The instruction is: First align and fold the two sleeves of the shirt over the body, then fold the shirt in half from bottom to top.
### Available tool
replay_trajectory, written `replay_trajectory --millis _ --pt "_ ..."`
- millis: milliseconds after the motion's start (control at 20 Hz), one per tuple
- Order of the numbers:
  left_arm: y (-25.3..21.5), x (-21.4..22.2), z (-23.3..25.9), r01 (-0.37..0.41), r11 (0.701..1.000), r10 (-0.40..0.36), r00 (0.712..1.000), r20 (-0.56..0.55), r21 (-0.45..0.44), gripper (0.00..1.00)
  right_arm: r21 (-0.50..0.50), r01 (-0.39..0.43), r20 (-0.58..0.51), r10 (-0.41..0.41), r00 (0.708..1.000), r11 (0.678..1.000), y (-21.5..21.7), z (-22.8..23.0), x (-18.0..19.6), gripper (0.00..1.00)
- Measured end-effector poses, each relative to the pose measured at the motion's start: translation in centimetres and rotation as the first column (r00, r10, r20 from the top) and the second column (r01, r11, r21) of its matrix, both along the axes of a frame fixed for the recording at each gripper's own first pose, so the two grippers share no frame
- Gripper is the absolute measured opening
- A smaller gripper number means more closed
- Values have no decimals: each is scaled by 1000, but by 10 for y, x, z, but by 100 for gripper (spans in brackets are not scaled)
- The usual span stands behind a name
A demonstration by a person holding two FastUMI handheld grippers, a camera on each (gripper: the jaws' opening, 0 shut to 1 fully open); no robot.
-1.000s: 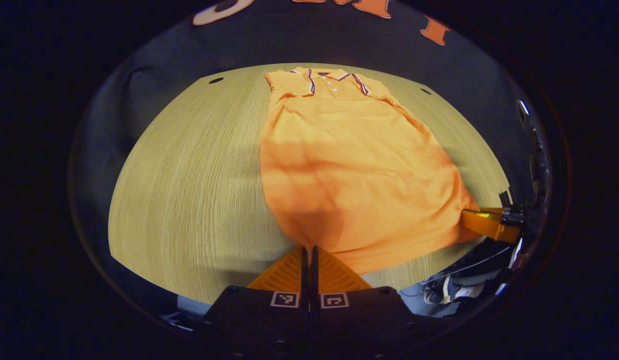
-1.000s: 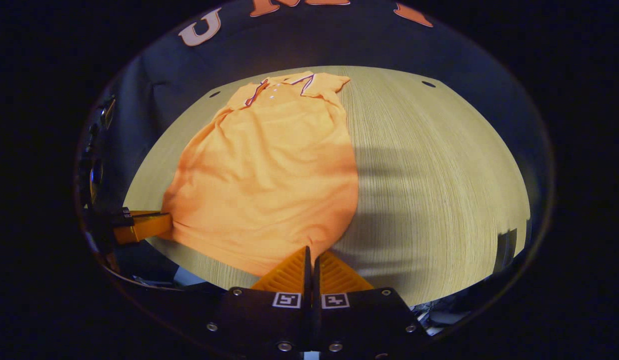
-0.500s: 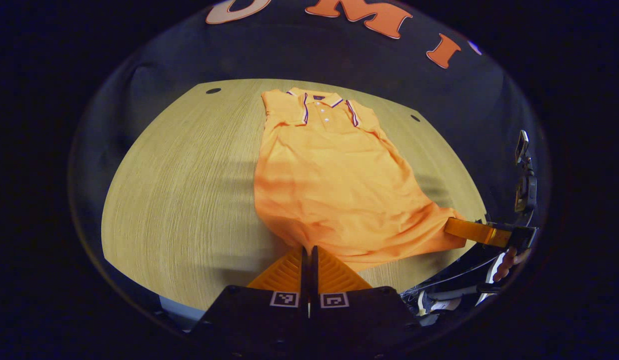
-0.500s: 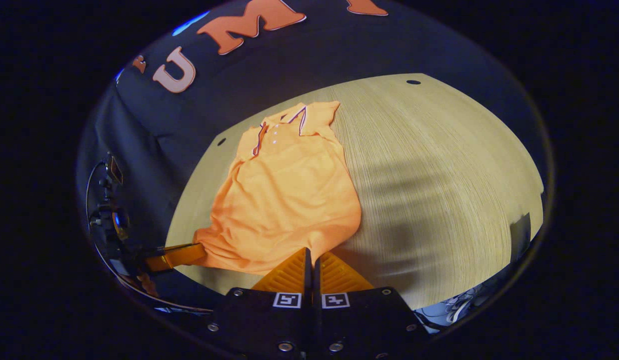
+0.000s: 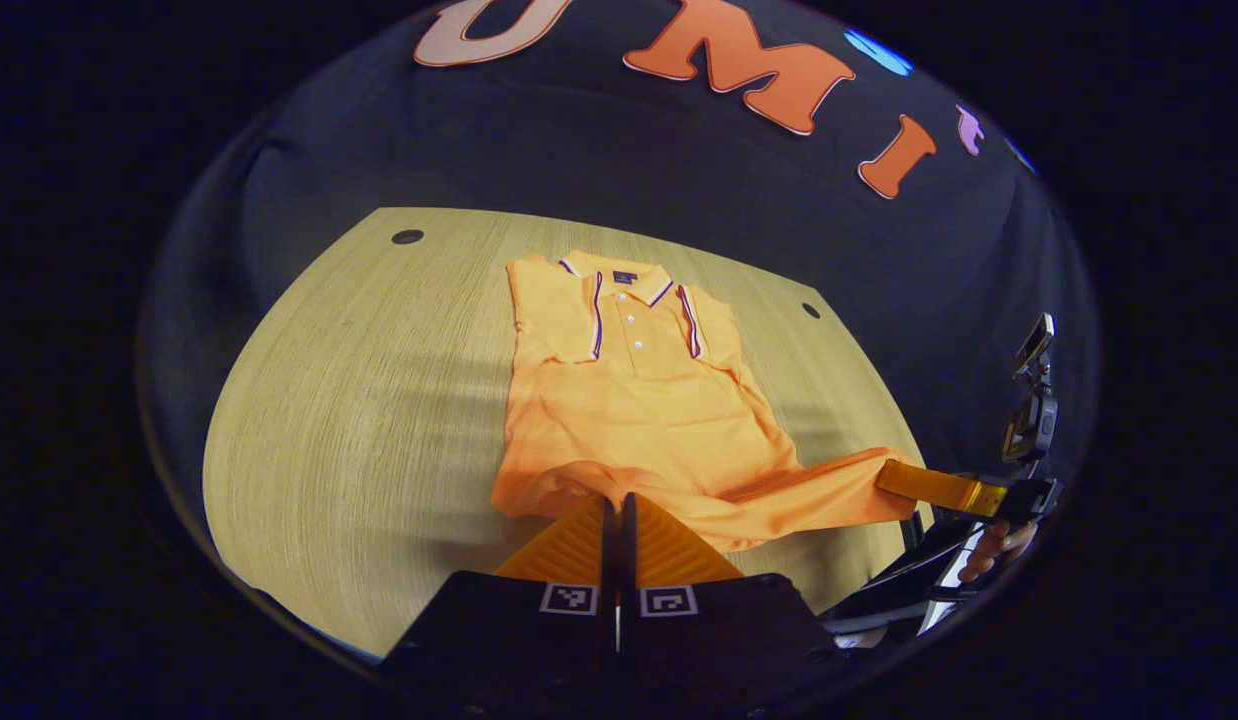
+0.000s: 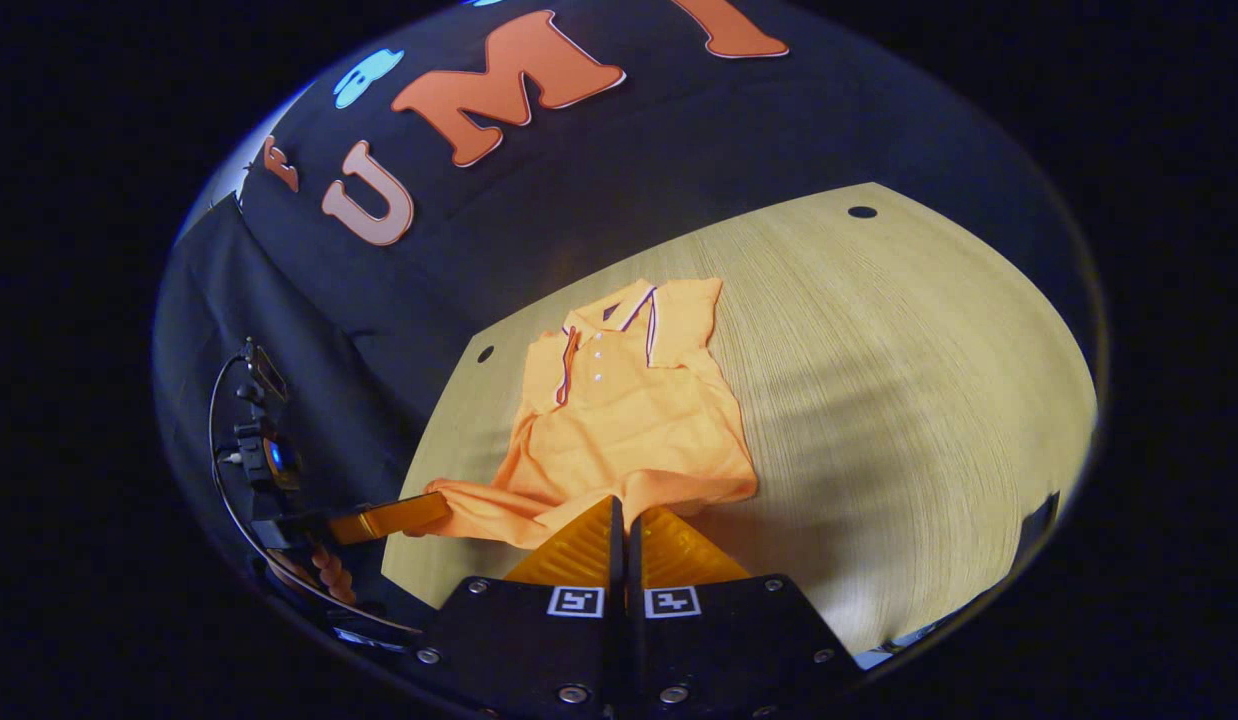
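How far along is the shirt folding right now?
Sleeves look already folded over the shirt. In hand: the left gripper and right gripper are each shut on a bottom hem corner, lifted above the table. Left: carrying the hem up to the collar and releasing.

The shirt (image 5: 629, 420) was plain orange; its collar (image 5: 619, 285) and placket carried dark and white stripe trim, with small white buttons. The bench (image 5: 359, 400) was pale yellowish wood-grain with fine parallel lines and small dark round holes.
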State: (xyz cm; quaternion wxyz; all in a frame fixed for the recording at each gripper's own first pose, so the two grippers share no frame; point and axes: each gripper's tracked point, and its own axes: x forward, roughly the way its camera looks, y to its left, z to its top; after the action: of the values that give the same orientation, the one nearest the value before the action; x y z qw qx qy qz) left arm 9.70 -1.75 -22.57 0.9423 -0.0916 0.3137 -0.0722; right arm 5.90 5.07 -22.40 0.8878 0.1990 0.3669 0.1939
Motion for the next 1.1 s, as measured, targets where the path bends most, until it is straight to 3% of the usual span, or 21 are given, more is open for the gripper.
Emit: replay_trajectory --millis 450,800,1100 --pt "26 105 49 36 999 -36 998 59 -2 1 25 46 52 -47 998 999 29 35 97 1" --pt "58 215 61 34 999 -34 998 43 1 1 -39 86 60 -83 995 996 56 36 199 0" --pt "73 292 46 6 1000 -6 1000 -4 -20 1 -125 134 24 -132 991 983 52 11 267 1"
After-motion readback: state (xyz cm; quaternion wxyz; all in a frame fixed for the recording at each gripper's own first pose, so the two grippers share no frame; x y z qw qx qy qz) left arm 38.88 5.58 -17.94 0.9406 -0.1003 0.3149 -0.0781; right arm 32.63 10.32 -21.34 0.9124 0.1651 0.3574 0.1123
